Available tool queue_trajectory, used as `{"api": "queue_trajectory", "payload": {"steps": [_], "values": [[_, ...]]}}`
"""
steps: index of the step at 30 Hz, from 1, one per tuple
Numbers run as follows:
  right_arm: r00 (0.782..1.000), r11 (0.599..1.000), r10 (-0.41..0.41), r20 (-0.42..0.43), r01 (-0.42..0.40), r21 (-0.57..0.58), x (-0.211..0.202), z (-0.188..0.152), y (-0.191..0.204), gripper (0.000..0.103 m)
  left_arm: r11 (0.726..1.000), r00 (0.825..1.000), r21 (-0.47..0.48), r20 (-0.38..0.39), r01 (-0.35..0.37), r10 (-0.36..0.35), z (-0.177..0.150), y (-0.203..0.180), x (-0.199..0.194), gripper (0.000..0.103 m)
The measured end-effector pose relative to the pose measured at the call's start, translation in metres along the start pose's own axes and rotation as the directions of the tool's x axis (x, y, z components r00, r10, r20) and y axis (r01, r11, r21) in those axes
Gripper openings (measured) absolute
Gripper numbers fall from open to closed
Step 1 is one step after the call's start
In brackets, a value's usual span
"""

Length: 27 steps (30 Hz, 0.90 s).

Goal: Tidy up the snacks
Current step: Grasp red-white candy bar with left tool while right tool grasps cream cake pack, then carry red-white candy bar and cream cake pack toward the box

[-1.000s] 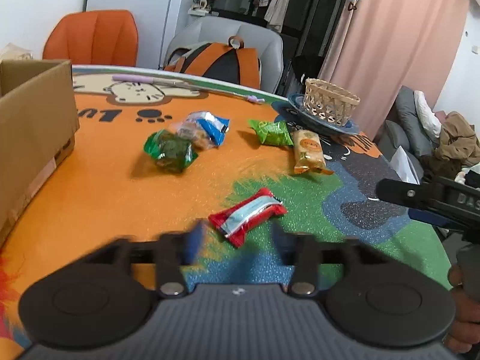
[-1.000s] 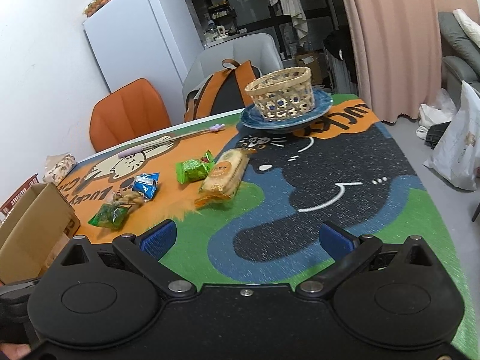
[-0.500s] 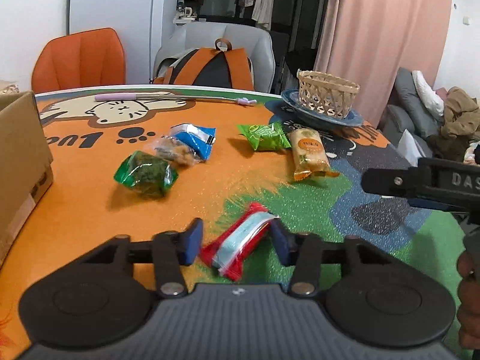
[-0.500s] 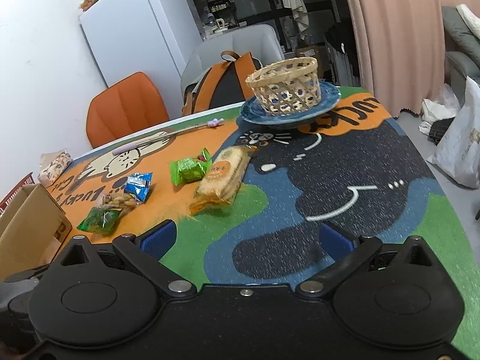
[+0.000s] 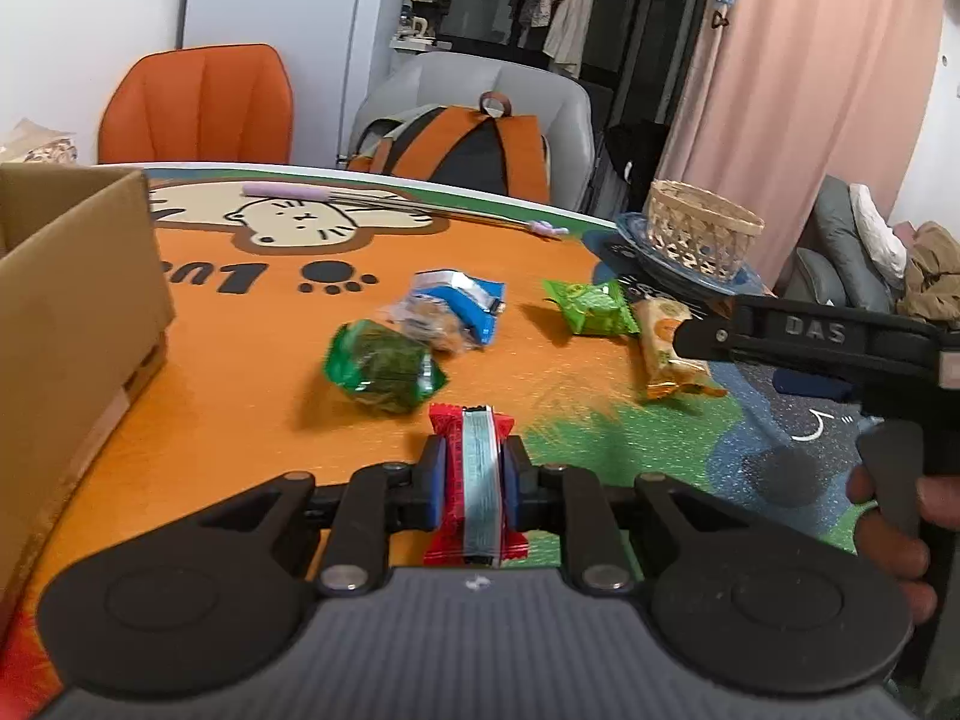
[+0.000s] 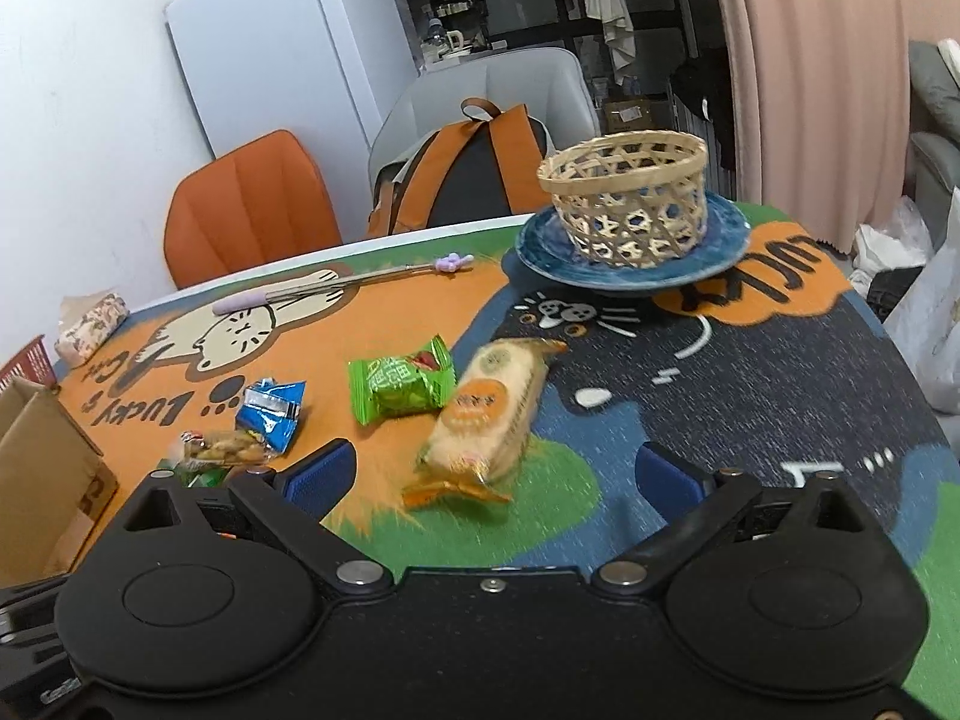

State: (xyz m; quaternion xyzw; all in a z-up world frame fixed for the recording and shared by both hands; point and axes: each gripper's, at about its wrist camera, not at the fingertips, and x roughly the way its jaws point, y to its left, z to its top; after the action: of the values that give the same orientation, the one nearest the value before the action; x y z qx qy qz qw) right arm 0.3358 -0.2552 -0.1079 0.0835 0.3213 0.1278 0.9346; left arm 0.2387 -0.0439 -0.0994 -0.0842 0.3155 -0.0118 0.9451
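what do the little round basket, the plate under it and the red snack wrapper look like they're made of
Basket: woven bamboo or cane strips by the look, pale tan, matte, open lattice weave.
Plate: likely glazed ceramic, mottled blue with a slight sheen on the rim.
Red snack wrapper: thin plastic film, glossy, crimped ends, with a silvery strip that could be foil; it is pinched in the left tool.

My left gripper has just closed on the red snack, now pinched upright at lower centre instead of lying loose ahead. My right gripper, jaws narrowing slightly, now frames the orange cracker pack.
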Motion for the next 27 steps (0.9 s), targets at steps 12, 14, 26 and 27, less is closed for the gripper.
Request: {"api": "queue_trajectory", "payload": {"steps": [12, 14, 26, 27], "values": [[0.997, 0.998, -0.053, -0.052, 0.052, -0.028, 0.021, -0.005, 0.013, 0.035, 0.999, 1.0, -0.049, 0.018, -0.012, 0.013, -0.004, 0.021, -0.018, 0.018], [0.998, 0.999, -0.033, -0.057, 0.032, -0.01, 0.014, -0.008, 0.01, 0.035, 0.998, 1.0, -0.057, 0.02, -0.013, 0.015, -0.006, 0.023, -0.021, 0.018], [0.998, 1.0, 0.029, -0.062, -0.028, 0.014, -0.038, -0.039, 0.002, 0.035, 0.998, 0.999, -0.06, 0.043, -0.011, 0.013, -0.008, 0.019, -0.036, 0.018], [0.998, 1.0, 0.029, -0.064, -0.028, 0.008, -0.039, -0.04, 0.004, 0.035, 0.998, 0.999, -0.058, 0.046, -0.01, 0.013, -0.008, 0.018, -0.037, 0.018]]}}
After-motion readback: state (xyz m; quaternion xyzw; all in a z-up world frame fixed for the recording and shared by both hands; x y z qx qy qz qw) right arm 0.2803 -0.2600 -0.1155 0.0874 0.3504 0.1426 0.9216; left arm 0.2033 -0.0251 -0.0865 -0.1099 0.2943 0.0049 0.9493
